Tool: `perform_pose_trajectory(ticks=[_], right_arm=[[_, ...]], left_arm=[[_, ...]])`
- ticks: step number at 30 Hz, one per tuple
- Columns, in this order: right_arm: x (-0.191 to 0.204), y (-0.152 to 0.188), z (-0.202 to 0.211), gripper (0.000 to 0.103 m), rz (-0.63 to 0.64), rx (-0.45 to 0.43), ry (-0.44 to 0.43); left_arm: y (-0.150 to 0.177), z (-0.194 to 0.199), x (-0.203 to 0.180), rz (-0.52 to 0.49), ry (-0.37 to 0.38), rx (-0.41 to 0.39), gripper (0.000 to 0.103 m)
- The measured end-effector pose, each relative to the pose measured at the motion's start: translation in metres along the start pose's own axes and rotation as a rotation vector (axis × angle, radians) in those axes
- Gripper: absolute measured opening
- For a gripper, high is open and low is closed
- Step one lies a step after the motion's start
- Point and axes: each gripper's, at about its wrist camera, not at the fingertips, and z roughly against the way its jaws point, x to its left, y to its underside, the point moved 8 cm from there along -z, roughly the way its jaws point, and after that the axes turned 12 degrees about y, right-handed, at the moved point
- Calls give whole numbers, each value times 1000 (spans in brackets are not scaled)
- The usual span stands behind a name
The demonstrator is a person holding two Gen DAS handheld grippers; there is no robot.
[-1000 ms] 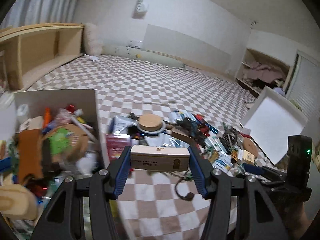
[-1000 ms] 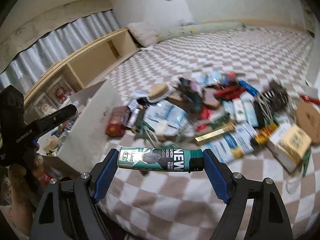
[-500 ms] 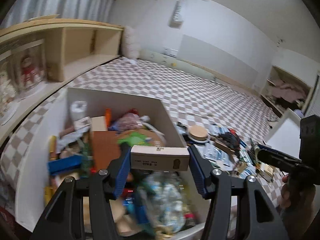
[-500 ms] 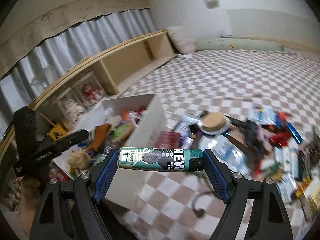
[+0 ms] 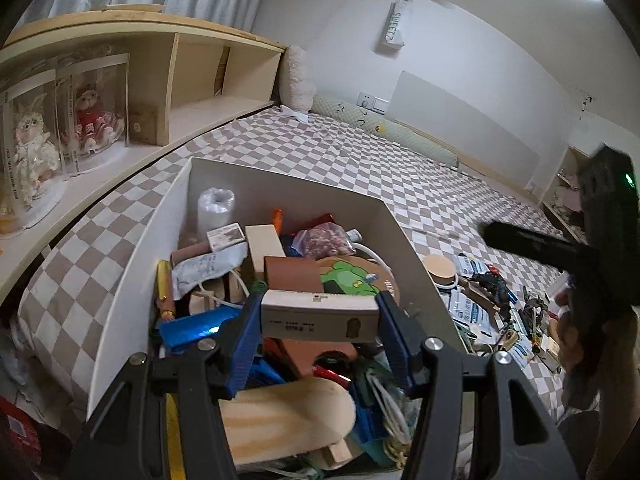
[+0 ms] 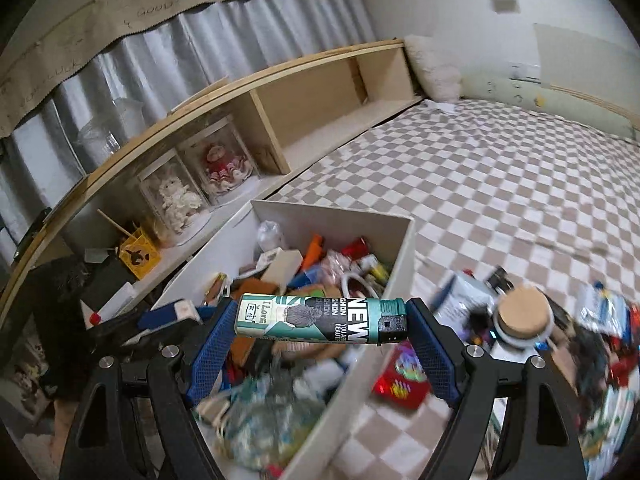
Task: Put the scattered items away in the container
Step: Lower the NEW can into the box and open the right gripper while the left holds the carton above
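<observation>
Left wrist view: the left gripper (image 5: 320,316), jaws about half open, is clamped endwise on a small beige box (image 5: 319,317), pads on its two short ends so it hangs level across the frame centre. Below and behind it lies the white container (image 5: 132,272), filling centre and lower left and already crowded w/ odds and ends: a wooden piece (image 5: 286,420) at bottom, a frog-print disc (image 5: 352,278) mid-frame, a blue pack (image 5: 192,326) at left. The box hangs over the open top, so letting go here should drop it inside. Right wrist view: the right gripper (image 6: 322,320), jaws wide, pinches a teal lighter (image 6: 320,320) lengthwise by its base and cap; the wide opening merely matches the lighter's length. It sits at frame centre, roughly above the container's near-right wall (image 6: 400,264), i.e. probably needs a bit more travel toward frame left before release. Still scattered on the checked bedspread (image 6: 500,184) at lower right: a cork-lidded jar (image 6: 524,318), a red packet (image 6: 400,376), misc. blurred items. The left gripper shows as a dark shape at lower left of this view. Wooden shelf (image 6: 304,100) w/ boxed dolls runs upper left.
</observation>
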Motion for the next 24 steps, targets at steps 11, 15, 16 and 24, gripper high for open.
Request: perform_pose_trajectory(ticks=[11, 15, 16, 24], right_arm=[[18, -31, -77, 84, 366, 129, 62], [19, -26, -99, 84, 545, 189, 100], [17, -23, -106, 84, 615, 218, 123], [15, -1, -118, 84, 975, 358, 144]], left_arm=[[-14, -4, 9, -22, 5, 21, 56], [-17, -8, 13, -30, -2, 38, 56], [-18, -8, 14, -31, -2, 42, 56], [-30, -16, 15, -41, 12, 65, 56]])
